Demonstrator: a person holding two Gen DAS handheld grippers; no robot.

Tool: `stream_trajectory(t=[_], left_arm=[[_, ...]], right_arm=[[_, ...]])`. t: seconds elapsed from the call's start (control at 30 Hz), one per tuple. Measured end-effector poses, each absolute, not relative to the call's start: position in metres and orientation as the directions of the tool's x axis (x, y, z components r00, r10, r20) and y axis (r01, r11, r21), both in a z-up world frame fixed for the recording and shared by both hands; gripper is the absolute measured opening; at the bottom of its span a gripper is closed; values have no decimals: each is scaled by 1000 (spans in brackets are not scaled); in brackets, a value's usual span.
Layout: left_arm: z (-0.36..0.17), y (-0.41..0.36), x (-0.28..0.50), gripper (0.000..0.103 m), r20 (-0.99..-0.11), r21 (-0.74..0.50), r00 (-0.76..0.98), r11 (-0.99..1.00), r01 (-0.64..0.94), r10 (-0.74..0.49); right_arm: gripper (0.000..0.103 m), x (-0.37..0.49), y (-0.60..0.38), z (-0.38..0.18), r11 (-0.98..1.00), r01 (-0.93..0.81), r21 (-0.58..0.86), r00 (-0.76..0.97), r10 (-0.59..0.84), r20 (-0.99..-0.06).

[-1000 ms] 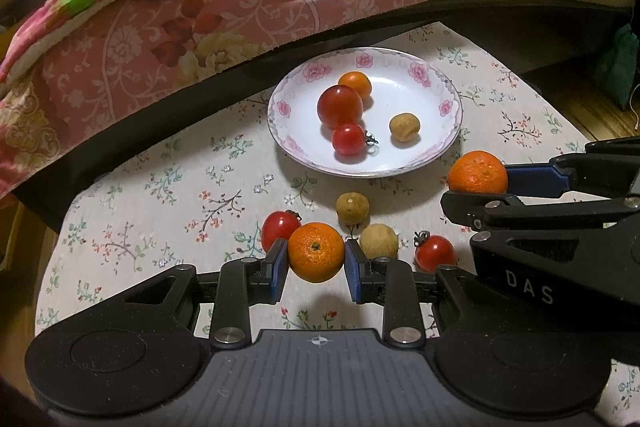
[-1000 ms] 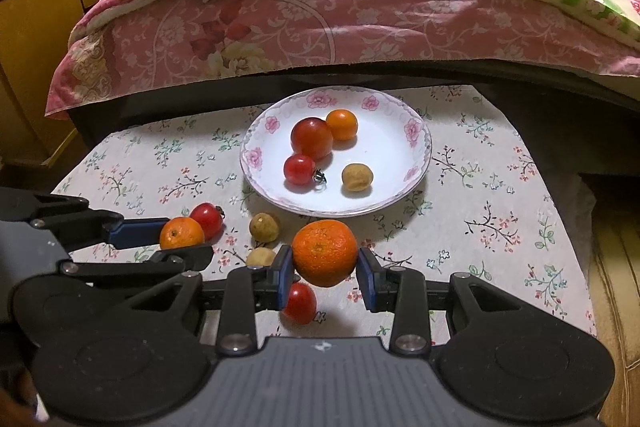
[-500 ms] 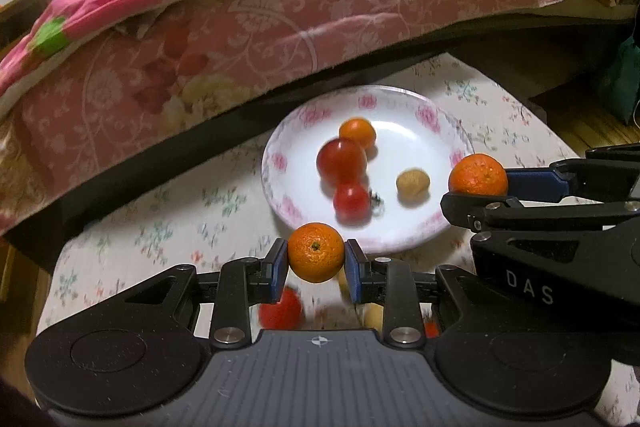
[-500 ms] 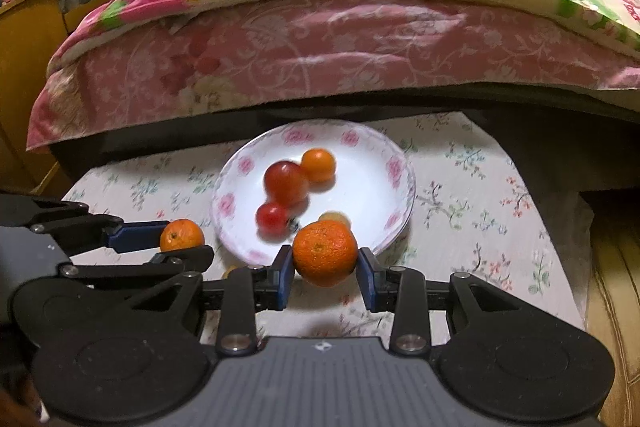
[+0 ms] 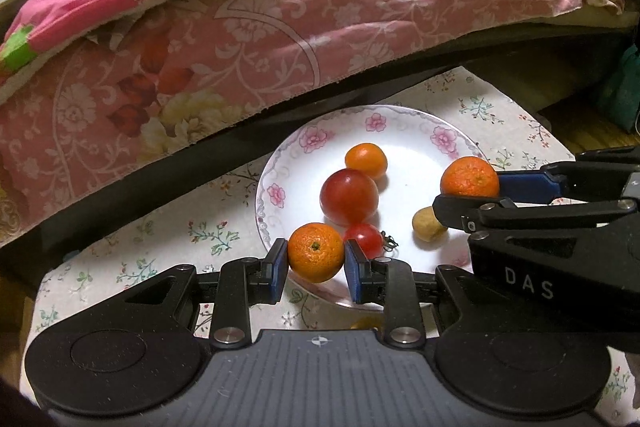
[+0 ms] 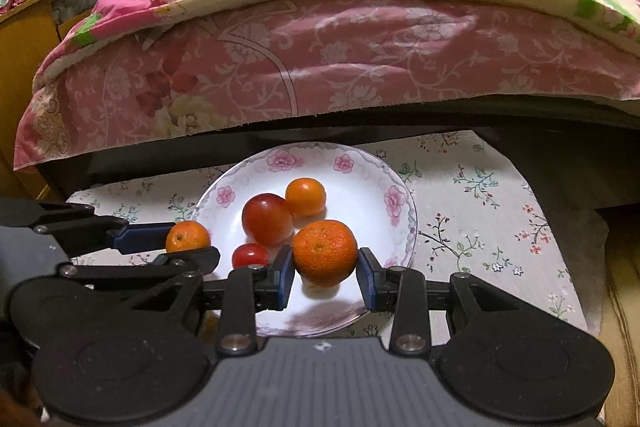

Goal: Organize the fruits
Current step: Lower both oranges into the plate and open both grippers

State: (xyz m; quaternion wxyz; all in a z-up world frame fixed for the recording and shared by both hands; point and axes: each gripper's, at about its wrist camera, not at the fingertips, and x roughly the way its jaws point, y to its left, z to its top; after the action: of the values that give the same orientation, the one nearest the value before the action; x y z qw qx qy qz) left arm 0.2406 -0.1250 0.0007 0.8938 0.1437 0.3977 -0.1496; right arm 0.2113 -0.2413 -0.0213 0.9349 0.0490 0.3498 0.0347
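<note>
You are gripping a mandarin in your left gripper, holding it over the near rim of the plate. Your right gripper is clamping a bigger orange above the plate, beside the big tomato, small tomato and small orange lying there.
</note>
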Motion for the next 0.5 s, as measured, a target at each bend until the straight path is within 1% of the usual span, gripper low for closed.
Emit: stream_trajectory(t=[0.3,0.5], left_arm=[[-7,-129,246,37,-757,141,636,911,388,-154],[-8,-127,246,43,-754,150,640,912,381,-144]], right_arm=[[30,223,-246,-25,993,-39,108,756,100,-647],[30,224,-247,-26,993,-45,112,757,107,-645]])
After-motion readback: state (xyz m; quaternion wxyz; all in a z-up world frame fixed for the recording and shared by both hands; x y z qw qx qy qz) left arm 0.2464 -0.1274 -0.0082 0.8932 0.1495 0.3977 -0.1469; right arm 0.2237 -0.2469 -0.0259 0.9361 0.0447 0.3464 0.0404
